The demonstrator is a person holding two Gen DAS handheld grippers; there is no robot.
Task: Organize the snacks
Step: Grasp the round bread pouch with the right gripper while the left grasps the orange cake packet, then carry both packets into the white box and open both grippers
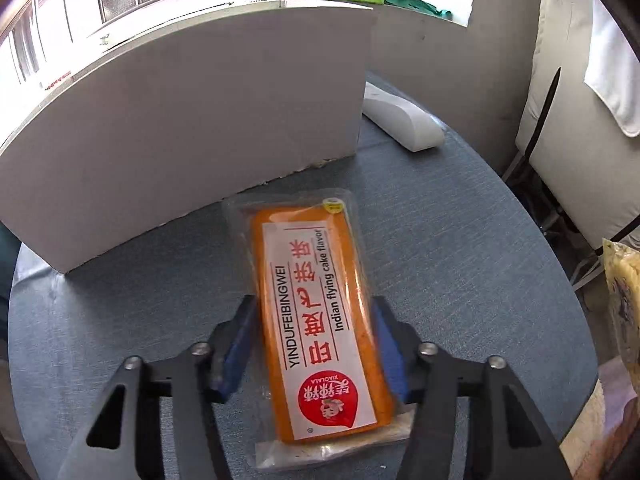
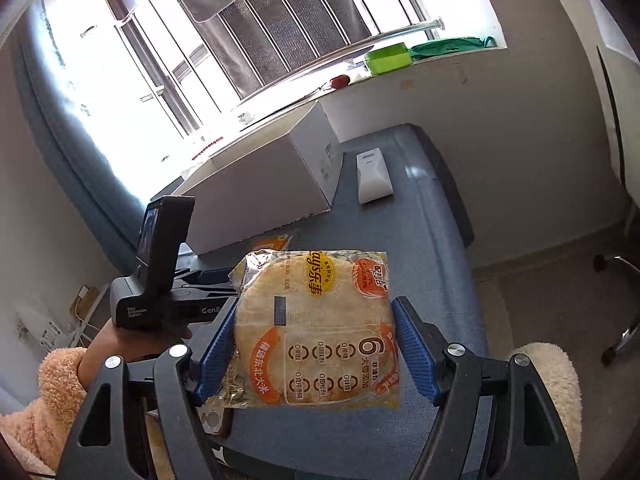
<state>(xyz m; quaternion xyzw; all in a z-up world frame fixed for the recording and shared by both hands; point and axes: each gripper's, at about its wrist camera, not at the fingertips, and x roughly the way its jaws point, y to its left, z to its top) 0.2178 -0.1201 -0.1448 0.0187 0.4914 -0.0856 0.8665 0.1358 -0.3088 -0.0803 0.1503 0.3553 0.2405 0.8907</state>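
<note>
In the left wrist view my left gripper (image 1: 314, 312) is shut on an orange "Indian flying cake flavor" snack pack (image 1: 320, 320), its blue pads against both long sides, just above the blue table (image 1: 460, 280). In the right wrist view my right gripper (image 2: 314, 316) is shut on a clear pack of round rice crackers (image 2: 316, 328) and holds it above the table. The left gripper's body and the hand holding it (image 2: 160, 288) show at the left there. The cracker pack's edge shows at the right of the left wrist view (image 1: 624, 300).
A white cardboard box (image 1: 180, 120) stands at the back of the table and also shows in the right wrist view (image 2: 260, 180). A white device (image 1: 404, 120) lies beside it. A white cushioned chair (image 1: 580, 120) stands right. A green container (image 2: 388, 58) sits on the windowsill.
</note>
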